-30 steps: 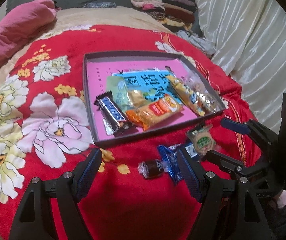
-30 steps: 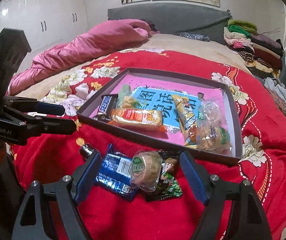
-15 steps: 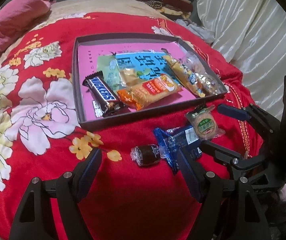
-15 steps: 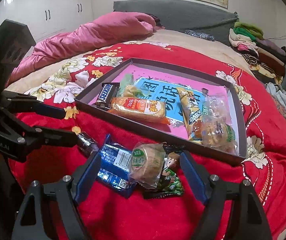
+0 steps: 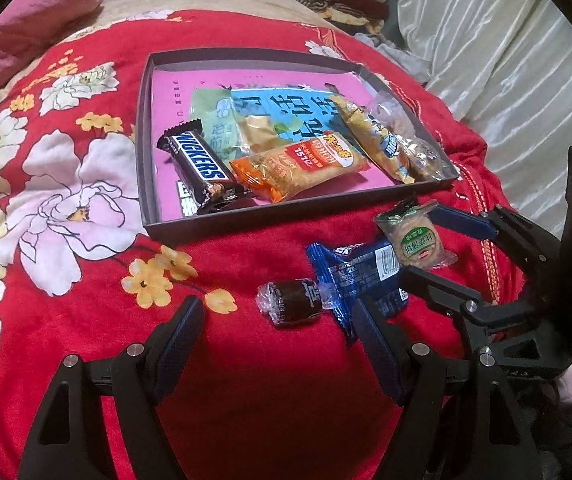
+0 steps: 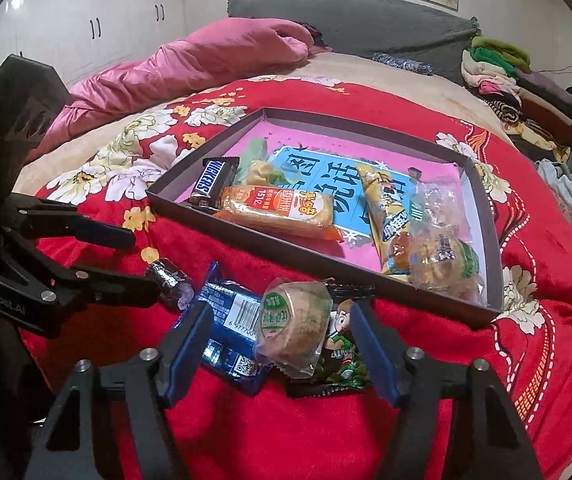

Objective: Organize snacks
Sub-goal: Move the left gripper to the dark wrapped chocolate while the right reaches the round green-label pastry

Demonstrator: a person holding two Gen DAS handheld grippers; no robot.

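Left wrist view
Left gripper (image 5: 277, 340): jaws stood apart with nothing clamped, poised low over the red floral blanket (image 5: 245, 380).
Dark wrapped candy (image 5: 292, 304): lay on the blanket between the left fingers, touching neither.
Blue packet (image 5: 360, 274): lay just right of the candy, its crimped end touching it, partly behind the right-hand finger.
Round green-label cake (image 5: 416, 240): rested on the blue packet's far end, between the right gripper's fingers (image 5: 462, 222).
Tray (image 5: 147, 184): dark-rimmed, pink-floored, beyond the loose snacks on the blanket.
Tray contents: Snickers bar (image 5: 197, 166) at the near left, orange packet (image 5: 306, 168) beside it, yellow packet (image 5: 374, 142) and clear bag of biscuits (image 5: 410, 140) at the right.

Right wrist view
Right gripper (image 6: 277, 330): jaws had just been closing, the round cake (image 6: 292, 326) between them; gaps still showed on both sides, so not clamped.
Cartoon green packet (image 6: 340, 356): lay under the cake's right edge.
Blue packet (image 6: 229, 320): lay under the cake's left edge, by the left-hand finger.
Left gripper (image 6: 137, 264): reached in from the left, the dark candy (image 6: 167, 280) at its lower fingertip.
Tray (image 6: 326, 276): just beyond the loose snacks.
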